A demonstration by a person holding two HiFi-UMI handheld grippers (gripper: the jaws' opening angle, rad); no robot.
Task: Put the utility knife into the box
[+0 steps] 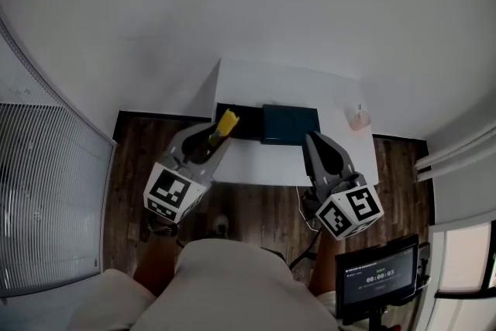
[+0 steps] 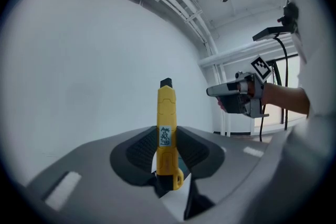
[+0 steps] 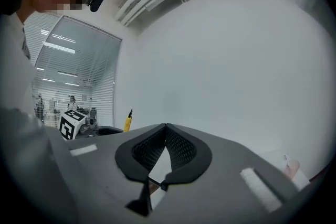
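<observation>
Yellow utility knife (image 2: 167,134): one, with a smooth plastic body, black tip and small printed label. It is clamped lengthwise between the ribbed black pads of the left gripper (image 2: 164,136), and in the head view it shows over the table's left part, left of the box.
Box (image 1: 291,124): one, dark teal, flat and rectangular, on the white table (image 1: 263,163). A black panel (image 1: 240,132) adjoins its left side.
Right gripper (image 3: 166,126): pads tip to tip, nothing between them, near the box's right end.
Around: one small pinkish object (image 1: 359,118) near the table's right edge, one screen (image 1: 380,275), and a dark wood floor (image 1: 139,159).
</observation>
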